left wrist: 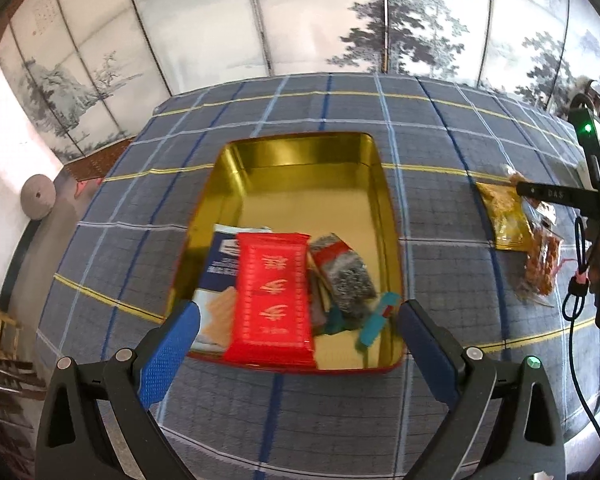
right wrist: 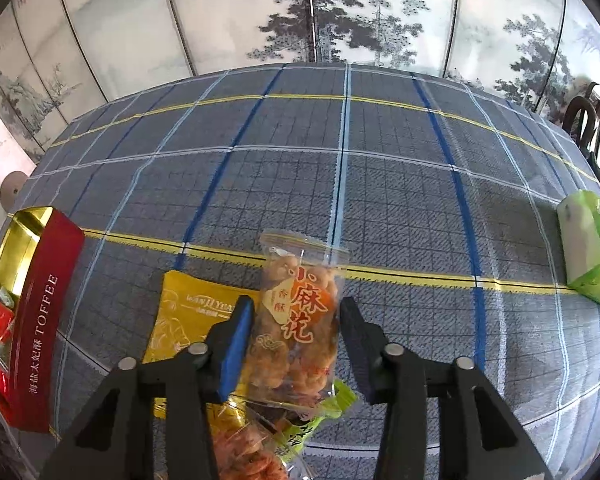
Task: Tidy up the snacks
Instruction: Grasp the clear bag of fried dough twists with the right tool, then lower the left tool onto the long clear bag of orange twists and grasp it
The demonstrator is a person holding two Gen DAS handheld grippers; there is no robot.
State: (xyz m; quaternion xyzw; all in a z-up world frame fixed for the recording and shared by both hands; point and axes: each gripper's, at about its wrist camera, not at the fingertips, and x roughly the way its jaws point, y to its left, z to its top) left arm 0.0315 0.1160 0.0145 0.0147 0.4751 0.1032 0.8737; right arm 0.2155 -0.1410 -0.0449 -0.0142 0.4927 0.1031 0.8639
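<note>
An open gold-lined tin (left wrist: 300,152) with red outer walls (right wrist: 40,300) stands on the checked tablecloth. Inside it lie a red packet (left wrist: 272,292), a grey packet with a red band (left wrist: 346,276) and a blue-and-white box (left wrist: 224,256). My left gripper (left wrist: 300,312) hangs open over the tin's near end with nothing between its fingers. To the right of the tin, my right gripper (right wrist: 297,302) has its pads against both sides of a clear bag of fried dough twists (right wrist: 296,320). That bag rests on a yellow packet (right wrist: 192,320) and a green packet (right wrist: 320,416).
A clear packet of orange-red snacks (right wrist: 252,456) lies under the right gripper near the table's front. A green tissue pack (right wrist: 588,248) sits at the right edge of the table, with a dark chair (right wrist: 596,128) beyond it. A painted folding screen stands behind the table.
</note>
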